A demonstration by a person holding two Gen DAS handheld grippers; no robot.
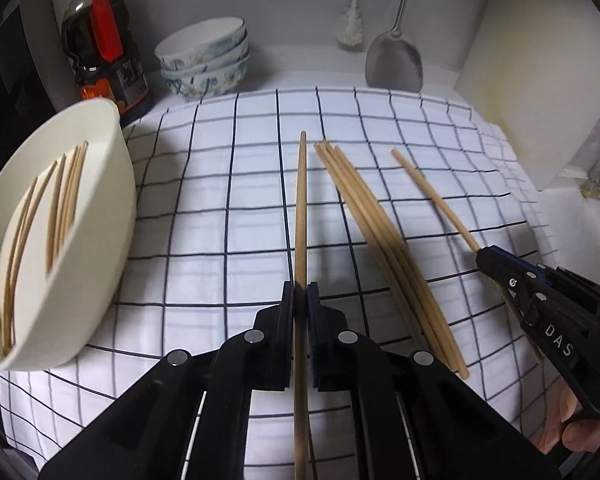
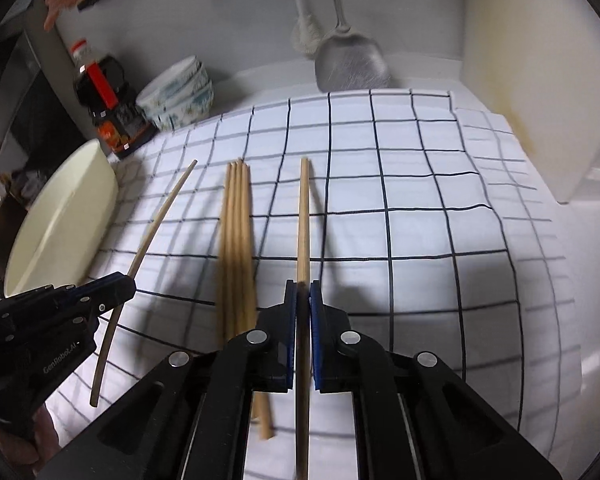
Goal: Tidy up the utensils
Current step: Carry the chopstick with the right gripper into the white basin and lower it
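Observation:
My left gripper (image 1: 301,292) is shut on one wooden chopstick (image 1: 301,208), which points away over the checked cloth (image 1: 204,184). In the right wrist view that same gripper (image 2: 130,280) grips its chopstick (image 2: 160,216) at the left. My right gripper (image 2: 303,288) is shut on another chopstick (image 2: 304,208); it also shows in the left wrist view (image 1: 482,254) with that chopstick (image 1: 432,196). Several loose chopsticks (image 1: 376,232) (image 2: 238,232) lie bundled on the cloth between the two held ones. A cream container (image 1: 100,208) (image 2: 60,216) at the left holds several chopsticks (image 1: 60,200).
A dark sauce bottle (image 1: 100,48) and stacked patterned bowls (image 1: 204,60) stand at the back left. A metal spatula (image 1: 396,60) and a white brush (image 1: 350,28) hang on the back wall. A pale cutting board (image 1: 540,92) leans at the right. A hand (image 1: 572,428) holds the right gripper.

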